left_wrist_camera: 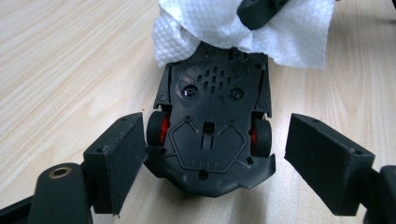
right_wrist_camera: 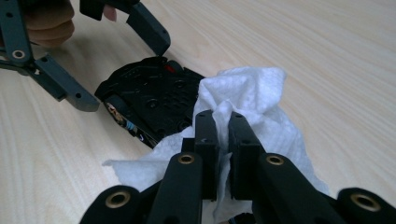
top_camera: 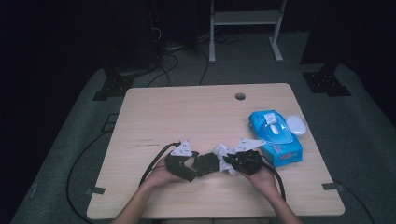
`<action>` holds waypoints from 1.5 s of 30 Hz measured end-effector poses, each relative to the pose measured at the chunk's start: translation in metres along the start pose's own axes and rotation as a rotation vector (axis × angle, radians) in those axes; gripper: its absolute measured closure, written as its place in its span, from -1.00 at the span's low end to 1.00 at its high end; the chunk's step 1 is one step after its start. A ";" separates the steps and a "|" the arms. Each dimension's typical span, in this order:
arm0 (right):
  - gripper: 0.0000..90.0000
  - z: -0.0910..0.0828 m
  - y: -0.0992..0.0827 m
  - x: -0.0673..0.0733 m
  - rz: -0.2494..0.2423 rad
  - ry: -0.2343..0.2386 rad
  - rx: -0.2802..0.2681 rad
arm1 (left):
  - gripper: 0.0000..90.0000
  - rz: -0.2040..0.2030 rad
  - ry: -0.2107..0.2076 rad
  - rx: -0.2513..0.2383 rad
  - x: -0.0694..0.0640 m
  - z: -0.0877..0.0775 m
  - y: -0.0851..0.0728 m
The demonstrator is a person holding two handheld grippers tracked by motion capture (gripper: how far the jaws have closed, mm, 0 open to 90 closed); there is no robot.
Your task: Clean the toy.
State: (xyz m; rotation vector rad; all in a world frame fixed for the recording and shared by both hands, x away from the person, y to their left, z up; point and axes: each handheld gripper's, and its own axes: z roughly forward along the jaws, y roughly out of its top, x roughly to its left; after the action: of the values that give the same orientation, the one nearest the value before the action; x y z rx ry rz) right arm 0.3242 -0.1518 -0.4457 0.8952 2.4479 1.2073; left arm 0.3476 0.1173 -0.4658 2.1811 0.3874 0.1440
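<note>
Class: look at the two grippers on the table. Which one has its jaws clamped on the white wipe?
The right gripper: its jaws are pinched shut on the white wipe. The left gripper differs: its jaws stand open either side of the upturned black toy car.

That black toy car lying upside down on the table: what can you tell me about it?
The toy car looks like black plastic and lies belly-up on the wooden table: screw holes, vent slots, black wheels with red hubs. It sits between the open left gripper jaws; the pads stand off its sides. A white wipe, pinched by the right gripper, covers one end.
</note>
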 end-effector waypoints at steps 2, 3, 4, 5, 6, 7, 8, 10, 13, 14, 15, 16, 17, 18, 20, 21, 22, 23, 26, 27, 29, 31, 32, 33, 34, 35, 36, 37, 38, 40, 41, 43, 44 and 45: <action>0.85 0.000 -0.001 0.000 0.005 0.006 0.004 | -0.59 0.003 0.016 -0.004 -0.001 0.000 0.001; 0.86 0.000 -0.002 0.000 0.001 0.004 0.004 | -0.62 0.006 0.024 -0.002 -0.001 -0.001 0.001; 0.85 -0.001 -0.003 0.000 0.005 0.004 0.009 | -0.63 0.009 0.028 0.008 0.000 -0.001 0.001; 0.85 -0.001 -0.003 0.000 0.004 0.002 0.015 | -0.63 0.011 0.034 0.013 0.000 0.000 0.000; 0.85 -0.001 -0.005 0.000 0.004 -0.001 0.019 | -0.63 0.015 0.033 0.020 0.001 0.000 0.000; 0.85 0.000 -0.006 0.000 0.006 0.001 0.023 | -0.63 0.017 0.036 0.028 0.001 0.001 -0.001; 0.85 0.000 -0.007 0.000 0.009 0.004 0.016 | -0.65 0.019 0.037 0.036 0.002 0.002 -0.001; 0.85 0.000 -0.008 0.000 0.021 0.006 0.010 | -0.66 0.017 0.035 0.036 0.002 0.005 -0.001; 0.85 0.000 -0.008 -0.001 0.027 0.011 0.009 | -0.69 0.033 0.034 0.048 0.001 0.010 0.000; 0.85 0.000 -0.009 0.000 0.026 0.012 0.009 | -0.69 0.042 0.036 0.054 0.000 0.011 0.001; 0.85 0.000 -0.009 0.000 0.023 0.011 0.006 | -0.69 0.046 0.041 0.059 0.000 0.013 0.000; 0.85 0.000 -0.009 0.000 0.022 0.013 0.005 | -0.69 0.054 0.047 0.069 -0.001 0.014 0.000; 0.85 -0.001 -0.009 0.001 0.021 0.012 0.007 | -0.68 0.055 0.048 0.073 -0.001 0.016 0.000; 0.85 -0.001 -0.009 0.001 0.019 0.015 0.008 | -0.64 0.058 0.043 0.080 -0.001 0.017 0.000; 0.85 -0.001 -0.008 0.002 0.013 0.015 0.014 | -0.52 0.074 0.048 0.092 -0.002 0.019 0.000; 0.85 -0.001 -0.008 0.002 0.017 0.013 0.015 | -0.51 0.079 0.048 0.095 -0.003 0.018 0.000; 0.85 0.000 -0.007 0.003 0.012 0.015 0.016 | -0.50 0.085 0.045 0.095 -0.003 0.018 0.000; 0.85 0.001 -0.004 0.006 0.013 0.029 0.015 | -0.49 0.089 0.044 0.098 -0.003 0.018 0.000; 0.85 0.011 0.003 0.016 -0.010 0.061 0.015 | -0.48 0.099 0.045 0.097 -0.004 0.018 0.000; 0.85 0.016 0.006 0.021 -0.022 0.072 0.017 | -0.48 0.101 0.044 0.099 -0.004 0.017 0.000; 0.85 0.024 0.011 0.029 -0.056 0.079 0.027 | -0.48 0.105 0.044 0.102 -0.004 0.016 -0.001; 0.85 0.026 0.014 0.029 -0.075 0.066 0.030 | -0.48 0.100 0.041 0.099 -0.003 0.015 -0.002; 0.85 0.025 0.013 0.027 -0.082 0.050 0.030 | -0.48 0.103 0.039 0.100 -0.002 0.014 -0.002; 0.85 0.022 0.012 0.024 -0.077 0.038 0.030 | -0.48 0.097 0.039 0.096 -0.002 0.014 -0.003; 0.85 0.017 0.008 0.019 -0.058 0.024 0.030 | -0.48 0.095 0.037 0.098 -0.002 0.013 -0.003; 0.85 0.012 0.005 0.014 -0.045 0.012 0.025 | -0.48 0.094 0.036 0.097 -0.002 0.013 -0.003; 0.85 0.009 0.002 0.011 -0.034 0.002 0.024 | -0.48 0.097 0.036 0.097 -0.001 0.013 -0.002; 0.85 0.005 -0.001 0.008 -0.011 0.001 0.021 | -0.48 0.097 0.034 0.095 -0.002 0.014 -0.002; 0.85 0.002 -0.005 0.006 0.002 -0.006 0.019 | -0.48 0.099 0.035 0.096 -0.002 0.014 -0.002; 0.85 0.001 -0.007 0.007 -0.001 -0.005 0.012 | -0.48 0.108 0.038 0.100 -0.003 0.015 -0.002; 0.85 0.002 -0.006 0.011 -0.003 0.004 0.008 | -0.48 0.108 0.039 0.101 -0.003 0.015 -0.001; 0.85 0.008 -0.002 0.021 -0.036 0.057 -0.002 | -0.48 0.104 0.038 0.100 -0.004 0.015 -0.001; 0.85 0.012 0.000 0.026 -0.066 0.061 0.010 | -0.48 0.107 0.041 0.102 -0.004 0.015 -0.001; 0.85 0.014 0.001 0.031 -0.099 0.054 0.017 | -0.48 0.113 0.043 0.108 -0.005 0.014 -0.001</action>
State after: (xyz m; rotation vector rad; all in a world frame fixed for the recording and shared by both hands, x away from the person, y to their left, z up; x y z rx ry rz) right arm 0.3077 -0.1227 -0.4529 0.7452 2.5168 1.1926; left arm 0.3461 0.1056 -0.4754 2.3106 0.3027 0.2380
